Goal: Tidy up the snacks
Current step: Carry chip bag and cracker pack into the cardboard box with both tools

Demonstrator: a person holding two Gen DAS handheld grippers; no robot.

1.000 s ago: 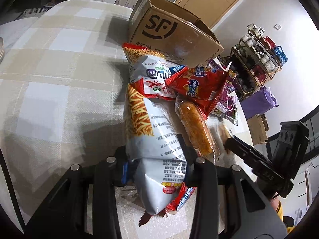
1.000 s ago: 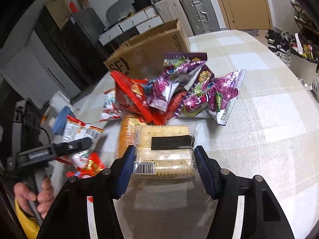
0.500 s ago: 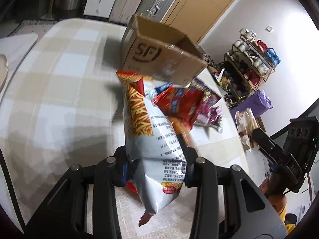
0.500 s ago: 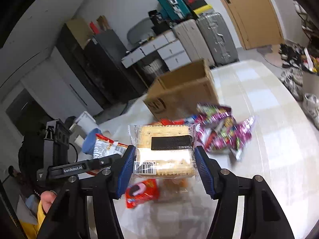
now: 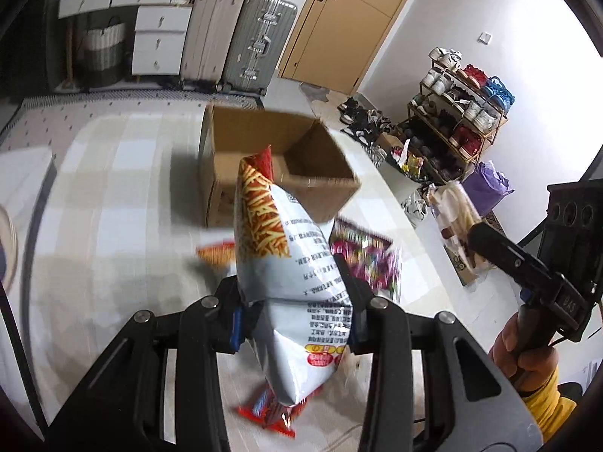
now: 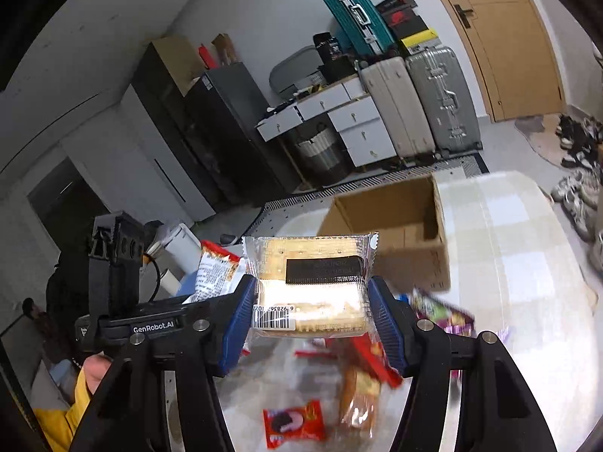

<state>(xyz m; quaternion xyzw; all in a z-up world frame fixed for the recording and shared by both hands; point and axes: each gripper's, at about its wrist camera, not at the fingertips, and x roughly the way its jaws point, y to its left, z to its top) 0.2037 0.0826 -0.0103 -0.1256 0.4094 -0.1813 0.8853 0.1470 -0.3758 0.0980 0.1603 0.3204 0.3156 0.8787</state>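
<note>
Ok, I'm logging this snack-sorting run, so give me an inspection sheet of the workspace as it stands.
Surface: table under a pale checked cloth.
Job's things: open cardboard box stands on the table; white noodle-snack bag and clear cracker pack are both held above it.
Clutter: loose packets on the cloth, among them a small red packet, an orange-brown pack and purple packets.
Grippers: left tool shut on the noodle-snack bag; right tool shut on the cracker pack.
Cables: a black cable by the left tool's body.
Surroundings: suitcases, white drawers, a wooden door, a shoe rack.
</note>
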